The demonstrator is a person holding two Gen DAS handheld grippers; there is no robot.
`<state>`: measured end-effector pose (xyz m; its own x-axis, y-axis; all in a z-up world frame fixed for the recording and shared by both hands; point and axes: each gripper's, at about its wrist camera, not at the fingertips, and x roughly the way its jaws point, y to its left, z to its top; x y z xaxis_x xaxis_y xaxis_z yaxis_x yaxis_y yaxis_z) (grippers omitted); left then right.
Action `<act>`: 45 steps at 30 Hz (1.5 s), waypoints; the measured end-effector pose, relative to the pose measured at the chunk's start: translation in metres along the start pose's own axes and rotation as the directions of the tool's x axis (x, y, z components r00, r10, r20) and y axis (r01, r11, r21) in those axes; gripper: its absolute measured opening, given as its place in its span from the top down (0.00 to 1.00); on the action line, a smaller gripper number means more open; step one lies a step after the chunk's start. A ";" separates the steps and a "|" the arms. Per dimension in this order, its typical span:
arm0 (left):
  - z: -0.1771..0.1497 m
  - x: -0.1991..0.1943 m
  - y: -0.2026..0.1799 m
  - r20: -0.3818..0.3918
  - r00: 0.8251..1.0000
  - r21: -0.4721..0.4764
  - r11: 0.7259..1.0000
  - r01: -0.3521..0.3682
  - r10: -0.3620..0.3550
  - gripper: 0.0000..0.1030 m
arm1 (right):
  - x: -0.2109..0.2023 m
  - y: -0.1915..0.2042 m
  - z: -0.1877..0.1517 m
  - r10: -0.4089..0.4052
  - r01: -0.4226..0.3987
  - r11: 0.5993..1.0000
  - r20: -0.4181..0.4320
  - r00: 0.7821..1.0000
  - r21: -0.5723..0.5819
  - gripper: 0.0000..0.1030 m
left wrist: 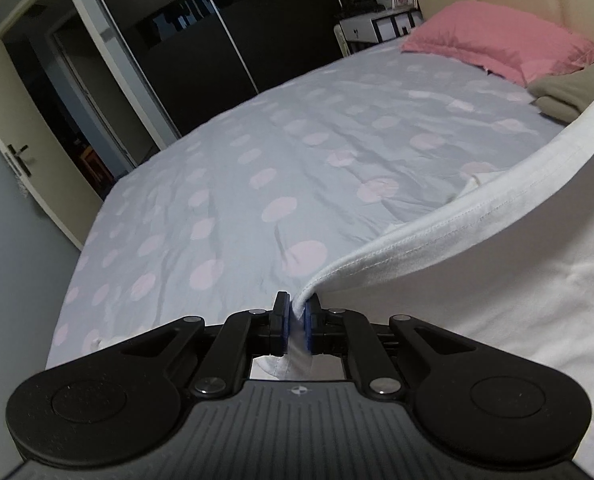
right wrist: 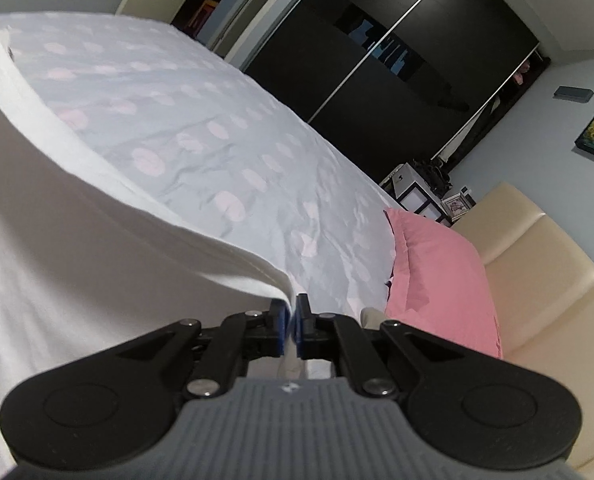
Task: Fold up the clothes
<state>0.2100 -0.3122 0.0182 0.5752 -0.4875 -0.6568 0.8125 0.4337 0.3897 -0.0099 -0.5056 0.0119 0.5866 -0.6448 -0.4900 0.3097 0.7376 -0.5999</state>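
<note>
A white garment (left wrist: pixel 497 256) hangs lifted above the bed, its stitched hem stretched between both grippers. My left gripper (left wrist: pixel 297 310) is shut on one corner of that hem, with cloth pinched between the blue pads. In the right wrist view the same white garment (right wrist: pixel 77 232) fills the left side, and my right gripper (right wrist: pixel 292 312) is shut on its other hem corner. The lower part of the garment is hidden below both views.
The bed sheet (left wrist: pixel 257 168), pale blue with pink dots, spreads ahead. A pink pillow (left wrist: pixel 501 40) and a folded beige cloth (left wrist: pixel 569 92) lie by the cream headboard (right wrist: pixel 537 256). Dark sliding wardrobe doors (right wrist: pixel 397 64) stand beyond the bed, and a nightstand (left wrist: pixel 381 26) sits by the headboard.
</note>
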 end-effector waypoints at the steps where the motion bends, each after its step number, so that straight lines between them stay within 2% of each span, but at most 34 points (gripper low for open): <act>1: 0.004 0.013 0.000 -0.009 1.000 0.006 1.000 0.000 0.000 0.95 | 0.014 0.001 0.002 -0.003 0.002 1.000 -0.008 1.000 -0.008 0.95; 6: 0.010 0.081 -0.002 -0.084 0.996 0.016 1.000 0.008 -0.007 0.95 | 0.081 0.012 0.002 0.015 -0.017 1.000 -0.054 0.998 -0.020 0.95; 12: -0.006 0.147 -0.013 -0.186 0.983 0.053 0.998 0.014 -0.004 0.94 | 0.152 0.032 -0.007 0.060 -0.062 0.998 -0.100 0.993 -0.017 0.95; 16: -0.016 0.173 -0.015 -0.209 0.978 0.005 1.000 -0.002 0.003 0.86 | 0.186 0.047 -0.014 0.080 -0.083 0.996 -0.126 0.989 -0.021 0.95; 19: -0.019 0.177 -0.014 -0.181 0.983 -0.016 0.999 -0.028 0.024 0.78 | 0.200 0.053 -0.020 0.086 -0.089 0.996 -0.139 0.987 -0.017 0.92; 20: -0.020 0.175 -0.013 -0.174 0.984 -0.027 0.999 -0.039 0.033 0.75 | 0.201 0.053 -0.021 0.083 -0.086 0.996 -0.134 0.987 -0.016 0.89; 21: -0.020 0.174 -0.011 -0.167 0.985 -0.040 0.998 -0.055 0.048 0.66 | 0.200 0.054 -0.022 0.066 -0.069 0.997 -0.125 0.990 -0.023 0.85; 22: -0.020 0.172 -0.008 -0.154 0.986 -0.049 0.996 -0.072 0.064 0.60 | 0.200 0.055 -0.023 0.047 -0.051 0.998 -0.115 0.992 -0.029 0.72; 23: -0.020 0.170 -0.005 -0.141 0.987 -0.057 0.994 -0.088 0.079 0.59 | 0.199 0.054 -0.024 0.026 -0.029 0.999 -0.103 0.994 -0.030 0.65; 25: -0.019 0.164 0.002 -0.128 0.987 -0.074 0.992 -0.103 0.093 0.59 | 0.197 0.048 -0.024 0.000 0.000 1.000 -0.095 0.995 0.000 0.63; 27: -0.016 0.161 0.012 -0.133 0.985 -0.101 0.987 -0.127 0.114 0.59 | 0.194 0.038 -0.024 0.010 -0.005 0.999 -0.109 0.994 0.052 0.63; 32: -0.020 0.135 0.020 -0.141 0.985 -0.111 0.988 -0.111 0.095 0.59 | 0.174 0.028 -0.031 0.018 -0.007 0.996 -0.128 0.992 0.086 0.62; 38: -0.046 0.086 0.009 -0.131 0.990 -0.032 0.998 -0.050 0.045 0.58 | 0.132 0.025 -0.049 0.171 -0.144 0.976 -0.172 0.970 0.163 0.58; 43: -0.068 0.035 -0.014 -0.106 0.994 0.047 0.998 0.041 -0.036 0.56 | 0.079 0.035 -0.066 0.261 -0.243 0.961 -0.148 0.954 0.134 0.57; 45: -0.077 0.014 -0.025 -0.091 0.994 0.090 0.993 0.075 -0.067 0.55 | 0.056 0.041 -0.072 0.289 -0.275 0.955 -0.131 0.948 0.114 0.53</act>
<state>0.1903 -0.2714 -0.0509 0.5088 -0.4443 -0.7373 0.8584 0.3262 0.3959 -0.0185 -0.5256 -0.0855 0.5482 -0.4244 -0.7207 0.2191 0.9045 -0.3660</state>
